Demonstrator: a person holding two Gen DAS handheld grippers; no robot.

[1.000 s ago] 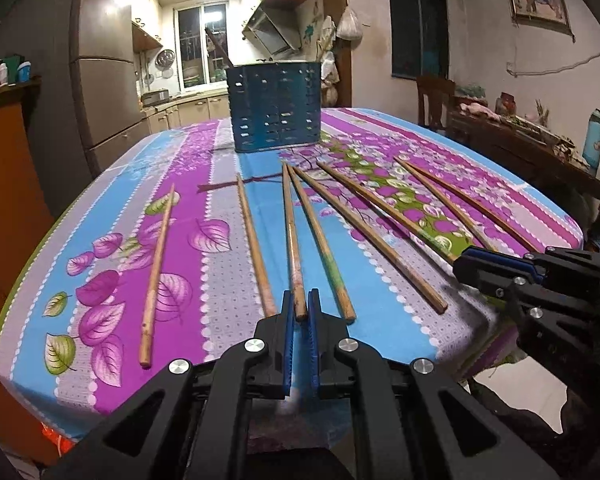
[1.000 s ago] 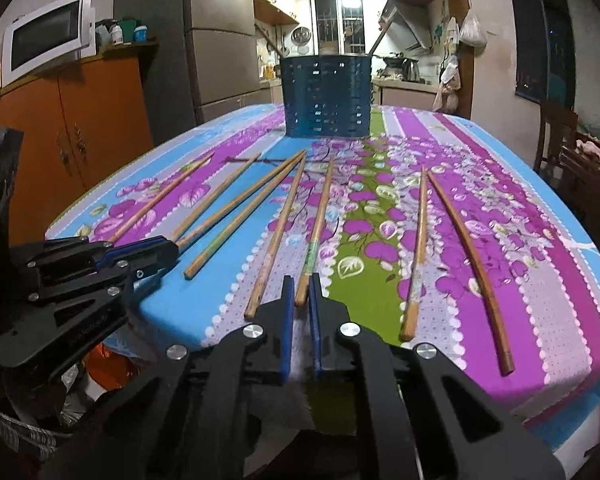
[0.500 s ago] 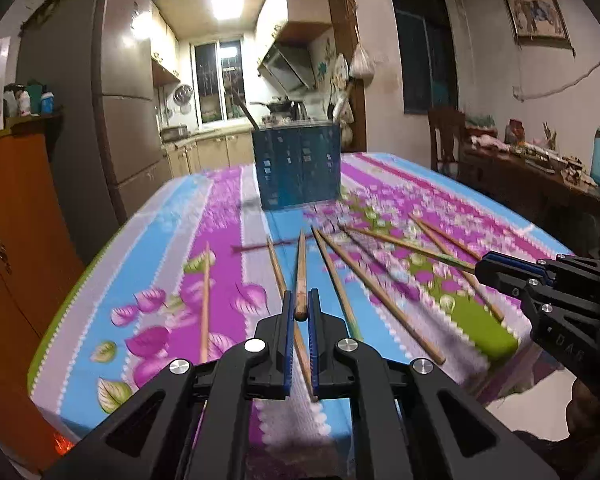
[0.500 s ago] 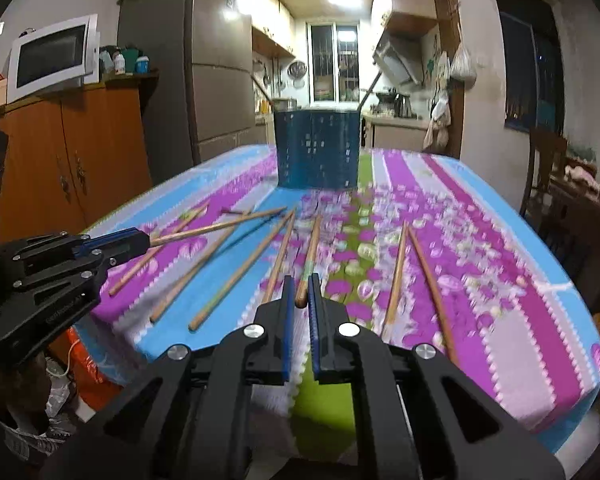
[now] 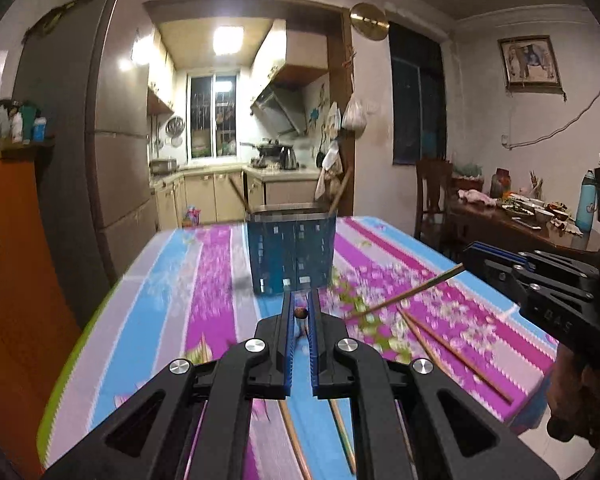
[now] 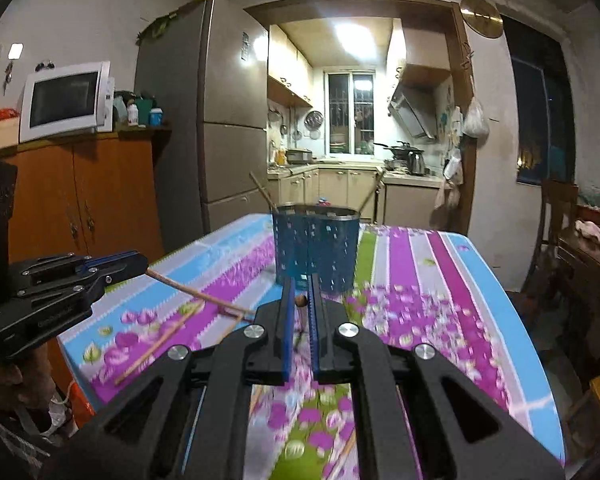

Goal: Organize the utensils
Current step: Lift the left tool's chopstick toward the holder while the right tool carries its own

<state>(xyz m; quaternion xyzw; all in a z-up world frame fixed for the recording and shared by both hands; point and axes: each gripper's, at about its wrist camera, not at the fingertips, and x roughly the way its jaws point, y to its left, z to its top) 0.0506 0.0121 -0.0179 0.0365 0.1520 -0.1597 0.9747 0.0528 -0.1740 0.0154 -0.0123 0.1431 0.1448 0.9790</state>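
Now each gripper carries one chopstick toward the blue utensil holder (image 5: 292, 254)
Left gripper (image 5: 300, 314) and right gripper (image 6: 300, 302) jaws clamp only a chopstick's end, so either stick could pivot and miss the rim

a: where does the left wrist view sit?
b: just behind the left claw (image 5: 300, 304), low over the surface (image 5: 172, 280), facing the blue holder (image 5: 292, 252) at twelve o'clock.
a: and the right wrist view?
b: behind the right claw (image 6: 300, 300), same heading. both share the holder, surface and kitchen; each sees the other claw.
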